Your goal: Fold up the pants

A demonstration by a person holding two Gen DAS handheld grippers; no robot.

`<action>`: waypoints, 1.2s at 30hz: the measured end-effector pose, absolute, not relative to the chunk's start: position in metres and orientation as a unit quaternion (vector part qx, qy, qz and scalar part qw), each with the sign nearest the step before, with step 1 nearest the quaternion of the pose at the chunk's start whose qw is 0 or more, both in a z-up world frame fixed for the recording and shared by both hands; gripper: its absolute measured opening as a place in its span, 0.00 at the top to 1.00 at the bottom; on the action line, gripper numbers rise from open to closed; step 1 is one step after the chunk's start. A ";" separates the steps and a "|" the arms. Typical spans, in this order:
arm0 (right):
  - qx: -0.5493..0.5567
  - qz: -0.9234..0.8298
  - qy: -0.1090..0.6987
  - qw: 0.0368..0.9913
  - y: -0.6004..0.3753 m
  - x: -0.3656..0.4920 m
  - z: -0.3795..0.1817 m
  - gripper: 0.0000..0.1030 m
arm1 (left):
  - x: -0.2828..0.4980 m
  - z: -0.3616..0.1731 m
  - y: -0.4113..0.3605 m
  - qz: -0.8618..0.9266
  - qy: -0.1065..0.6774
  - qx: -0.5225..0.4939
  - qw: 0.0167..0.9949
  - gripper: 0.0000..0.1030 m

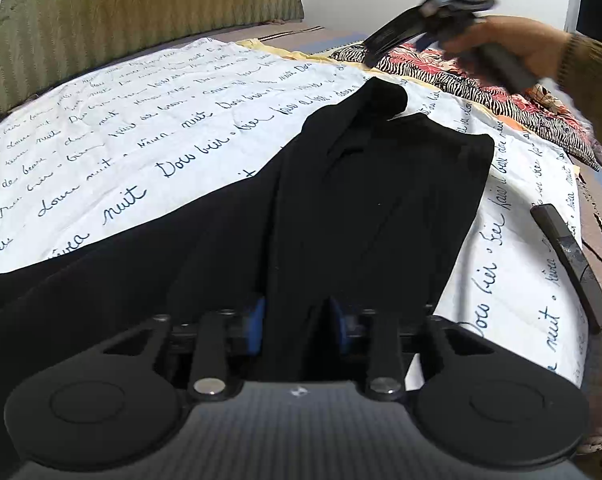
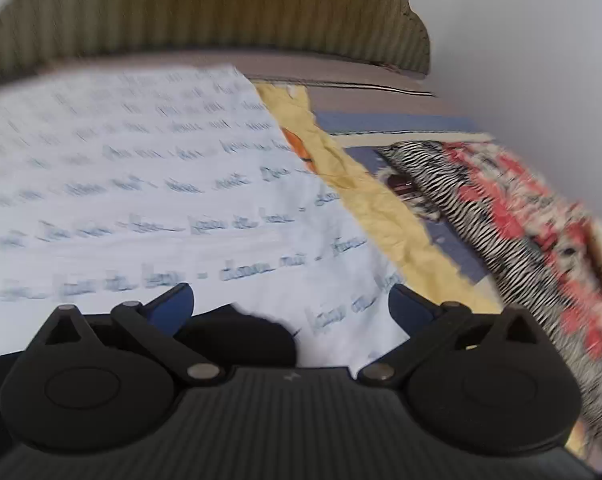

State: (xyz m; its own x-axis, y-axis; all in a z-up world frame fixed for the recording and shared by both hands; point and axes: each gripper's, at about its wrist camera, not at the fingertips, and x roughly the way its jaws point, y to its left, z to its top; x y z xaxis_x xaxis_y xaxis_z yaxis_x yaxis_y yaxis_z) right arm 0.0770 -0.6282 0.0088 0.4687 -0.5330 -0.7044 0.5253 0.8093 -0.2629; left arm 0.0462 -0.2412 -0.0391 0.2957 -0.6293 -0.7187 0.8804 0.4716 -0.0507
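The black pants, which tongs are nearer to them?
Left. The left tongs pinch the black pants; the right tongs hang open above their far end, gripping nothing.

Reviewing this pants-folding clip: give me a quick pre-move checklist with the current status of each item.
1. Left gripper closed on the black pants: ok, fabric is pinched between the blue pads.
2. Right gripper open and empty: ok, jaws spread wide.
3. Right gripper over the far end of the pants: ok, dark cloth shows just below it, not yet gripped.
4. Pants lying flat on the white sheet: not ok, the far end is bunched.
5. Dark flat object clear of the pants: ok.
6. Right wrist view sharp: not ok, blurred.
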 end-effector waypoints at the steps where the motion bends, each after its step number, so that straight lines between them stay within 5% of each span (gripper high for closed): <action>1: -0.004 -0.306 0.425 0.852 -0.631 0.088 0.001 0.08 | 0.046 -0.038 -0.242 -0.481 0.347 0.180 0.784 0.78; 6: 0.026 -0.321 0.477 0.818 -0.656 0.113 -0.037 0.14 | 0.041 -0.035 -0.245 -0.481 0.338 0.182 0.788 0.88; 9: 0.028 -0.285 0.509 0.812 -0.657 0.105 -0.056 0.28 | 0.029 -0.033 -0.246 -0.484 0.316 0.211 0.788 0.88; 11: 0.035 -0.264 0.512 0.817 -0.658 0.095 -0.058 0.48 | 0.023 -0.035 -0.248 -0.489 0.309 0.224 0.785 0.88; 13: 0.065 -0.245 0.511 0.821 -0.661 0.083 -0.054 0.94 | 0.017 -0.036 -0.250 -0.486 0.301 0.236 0.786 0.88; 14: 0.079 -0.232 0.507 0.826 -0.662 0.078 -0.051 0.99 | 0.015 -0.037 -0.250 -0.485 0.298 0.240 0.786 0.88; 21: 0.098 -0.188 0.473 0.855 -0.667 0.056 -0.028 0.98 | 0.012 -0.037 -0.250 -0.485 0.299 0.241 0.786 0.88; 22: 0.099 -0.201 0.457 0.861 -0.670 0.056 -0.024 0.92 | 0.013 -0.038 -0.250 -0.485 0.303 0.236 0.786 0.88; 23: 0.105 -0.215 0.440 0.866 -0.673 0.058 -0.021 0.82 | 0.014 -0.038 -0.250 -0.485 0.307 0.232 0.785 0.88; 25: 0.126 -0.225 0.418 0.871 -0.681 0.063 -0.018 0.22 | 0.015 -0.040 -0.250 -0.485 0.312 0.229 0.784 0.88; 26: 0.134 -0.219 0.416 0.872 -0.682 0.067 -0.021 0.17 | 0.015 -0.040 -0.250 -0.485 0.313 0.230 0.784 0.88; 29: 0.146 -0.207 0.454 0.854 -0.683 0.086 -0.040 0.25 | 0.015 -0.040 -0.251 -0.484 0.313 0.233 0.783 0.88; 31: 0.153 -0.182 0.481 0.844 -0.677 0.092 -0.057 0.60 | 0.015 -0.040 -0.251 -0.485 0.312 0.234 0.783 0.88; 34: 0.155 -0.163 0.472 0.852 -0.667 0.087 -0.058 0.88 | 0.015 -0.041 -0.250 -0.485 0.312 0.234 0.783 0.88; 36: 0.146 -0.163 0.464 0.859 -0.663 0.082 -0.048 0.93 | 0.015 -0.040 -0.249 -0.484 0.310 0.231 0.785 0.88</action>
State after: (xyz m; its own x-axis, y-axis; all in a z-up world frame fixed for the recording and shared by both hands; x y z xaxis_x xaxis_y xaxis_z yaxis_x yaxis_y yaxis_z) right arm 0.0820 -0.6632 -0.0480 0.5172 -0.1441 -0.8436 0.4149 0.9044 0.0999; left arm 0.0146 -0.2493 -0.0398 0.3392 -0.6165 -0.7105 0.9033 0.4244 0.0629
